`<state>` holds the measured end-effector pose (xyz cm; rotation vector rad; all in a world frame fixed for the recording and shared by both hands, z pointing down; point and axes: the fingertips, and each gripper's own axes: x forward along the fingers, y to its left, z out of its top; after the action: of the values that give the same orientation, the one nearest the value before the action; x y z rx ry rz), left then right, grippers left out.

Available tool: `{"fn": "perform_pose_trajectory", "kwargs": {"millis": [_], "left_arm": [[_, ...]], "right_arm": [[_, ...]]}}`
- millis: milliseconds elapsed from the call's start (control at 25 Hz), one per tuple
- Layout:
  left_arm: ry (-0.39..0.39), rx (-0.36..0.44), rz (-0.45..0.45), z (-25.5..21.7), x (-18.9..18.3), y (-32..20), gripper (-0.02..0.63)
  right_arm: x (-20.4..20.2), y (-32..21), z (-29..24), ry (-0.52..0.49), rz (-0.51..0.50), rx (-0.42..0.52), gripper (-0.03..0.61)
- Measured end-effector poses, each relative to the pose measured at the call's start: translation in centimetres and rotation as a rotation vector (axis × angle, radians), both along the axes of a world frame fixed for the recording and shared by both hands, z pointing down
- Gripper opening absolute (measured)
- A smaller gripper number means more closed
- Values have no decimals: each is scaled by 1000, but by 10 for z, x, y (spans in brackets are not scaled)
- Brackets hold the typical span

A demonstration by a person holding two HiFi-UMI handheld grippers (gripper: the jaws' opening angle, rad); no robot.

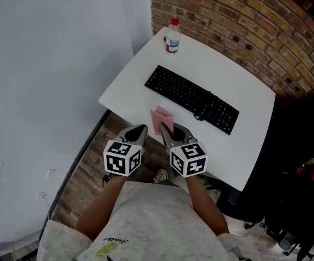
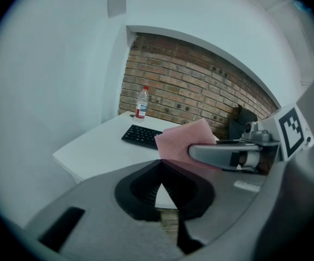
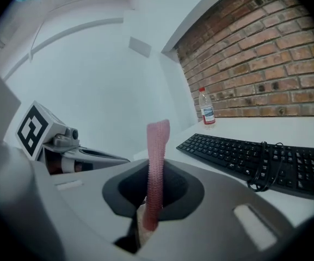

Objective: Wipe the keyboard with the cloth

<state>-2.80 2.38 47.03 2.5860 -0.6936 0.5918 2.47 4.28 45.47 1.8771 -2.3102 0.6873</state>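
A black keyboard [image 1: 192, 98] [image 2: 141, 136] [image 3: 244, 154] lies slantwise on the white table [image 1: 222, 64]. Its coiled cable [image 1: 200, 115] [image 3: 263, 167] rests on the keys near one end. My right gripper [image 1: 168, 132] [image 3: 152, 200] is shut on a pink cloth [image 1: 162, 118] [image 2: 184, 140] [image 3: 157, 162], which stands upright between its jaws, over the table's near edge and short of the keyboard. My left gripper [image 1: 139, 130] [image 2: 159, 170] hangs just to the left of it, off the table's edge, its jaws closed together with nothing in them.
A clear bottle with a red cap [image 1: 172, 36] [image 2: 141, 102] [image 3: 206, 107] stands at the table's far corner. A white wall [image 1: 48, 64] runs along the left, a brick wall [image 1: 244, 15] behind. Dark furniture [image 1: 298, 145] stands to the right. Wooden floor [image 1: 86, 167] lies below me.
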Motion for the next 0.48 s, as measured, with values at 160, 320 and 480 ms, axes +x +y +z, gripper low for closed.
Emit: {"fn": "perform_pose_trajectory", "kwargs": {"millis": [160, 320, 480], "left_arm": [[-9, -9, -19, 5, 3, -15, -8], [-5, -12, -25, 7, 4, -36, -8], [1, -21, -2, 12, 8, -61, -8]], "right_arm": [[0, -24, 4, 23, -35, -7, 23], [-3, -46, 8, 51, -55, -17, 23], [-4, -68, 18, 67, -48, -35, 23]]}}
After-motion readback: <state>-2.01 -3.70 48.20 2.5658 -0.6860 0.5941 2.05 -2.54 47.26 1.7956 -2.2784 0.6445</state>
